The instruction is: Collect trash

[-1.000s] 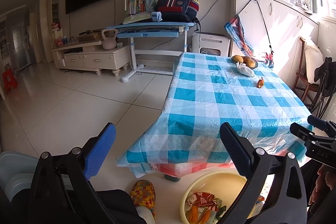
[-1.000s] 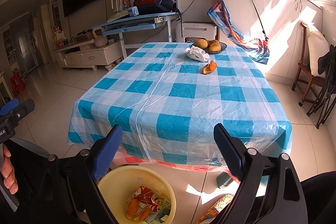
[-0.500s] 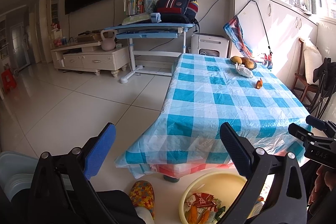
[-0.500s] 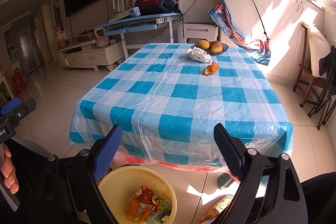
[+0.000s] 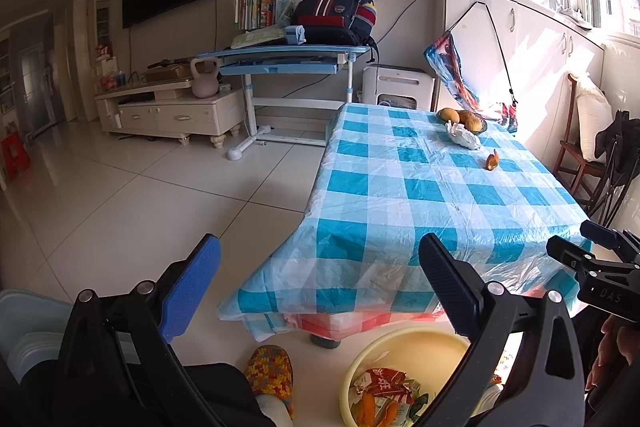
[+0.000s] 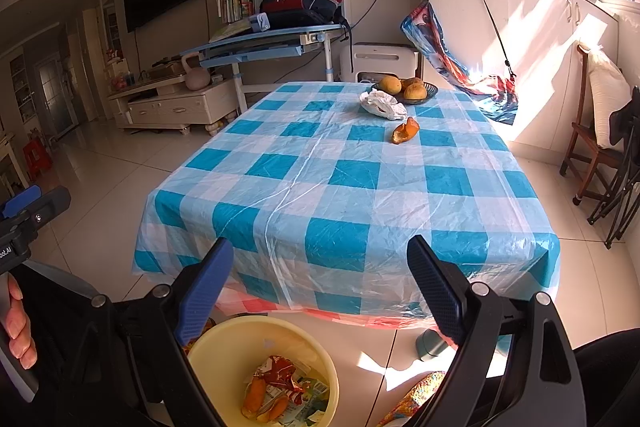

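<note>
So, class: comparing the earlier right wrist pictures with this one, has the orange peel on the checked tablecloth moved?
No. The orange peel lies just in front of the crumpled white bag by the fruit bowl, as before; only the camera shifted slightly.

Little can be read; in the left wrist view the black body of the right gripper (image 5: 596, 263), at the right edge, carries pale letters that look like "DAS", cut off by the frame; in the right wrist view the left gripper (image 6: 30, 207), at the left edge, shows the letters "oot.AI" on its dark body, the start of the word out of view; the red wrapper (image 6: 286, 373) in the yellow bin (image 6: 320, 351) bears white characters too small to make out; the book spines (image 6: 232, 1) on the far desk are illegible.
</note>
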The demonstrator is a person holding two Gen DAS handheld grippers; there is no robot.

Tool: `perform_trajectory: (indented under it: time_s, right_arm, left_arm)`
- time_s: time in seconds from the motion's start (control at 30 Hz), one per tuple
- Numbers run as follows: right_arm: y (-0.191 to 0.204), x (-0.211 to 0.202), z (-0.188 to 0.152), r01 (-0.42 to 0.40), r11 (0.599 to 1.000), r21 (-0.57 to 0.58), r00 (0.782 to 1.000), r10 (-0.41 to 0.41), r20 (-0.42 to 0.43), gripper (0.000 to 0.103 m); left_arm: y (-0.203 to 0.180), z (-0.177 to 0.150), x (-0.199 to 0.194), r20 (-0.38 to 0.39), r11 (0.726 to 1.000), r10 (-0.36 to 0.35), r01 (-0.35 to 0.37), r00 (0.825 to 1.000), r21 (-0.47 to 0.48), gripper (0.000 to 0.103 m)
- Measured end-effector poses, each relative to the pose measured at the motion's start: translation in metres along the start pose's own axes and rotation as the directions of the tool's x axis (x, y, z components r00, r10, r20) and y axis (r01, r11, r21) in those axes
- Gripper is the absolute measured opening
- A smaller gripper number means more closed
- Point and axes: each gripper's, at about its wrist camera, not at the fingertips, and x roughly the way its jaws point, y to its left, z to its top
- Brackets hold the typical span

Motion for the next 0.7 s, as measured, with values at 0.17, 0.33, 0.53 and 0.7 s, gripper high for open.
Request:
perform_trajectory:
  time_s: [0.17,0.33,0.53,0.7]
  right_arm:
    - [-0.001,0.0,-0.001,-0.001,1.0,0.0,1.0,0.001,0.0,0.085]
    - [0.003,0.001,0.0,-0.003,1.0,-0.004,1.0,0.003,-0.002,0.085]
    - [0.005,0.0,0.0,-0.008,1.0,0.0,1.0,0.008,-0.002,0.085]
    - [0.007,-0.002,0.003,-0.029,1.0,0.01,0.999,0.029,0.014,0.085]
  left_arm:
    - [-0.002,0.001,0.0,0.002,1.0,-0.005,0.005,1.0,0.003,0.096]
    - [-0.003,0.002,0.0,0.001,1.0,-0.007,0.007,1.0,0.003,0.096]
    - [-0.004,0.0,0.0,0.005,1.0,-0.02,0.02,1.0,0.007,0.096]
    - [-0.007,-0.002,0.003,0.0,0.999,-0.032,0.032,0.999,0.019,0.096]
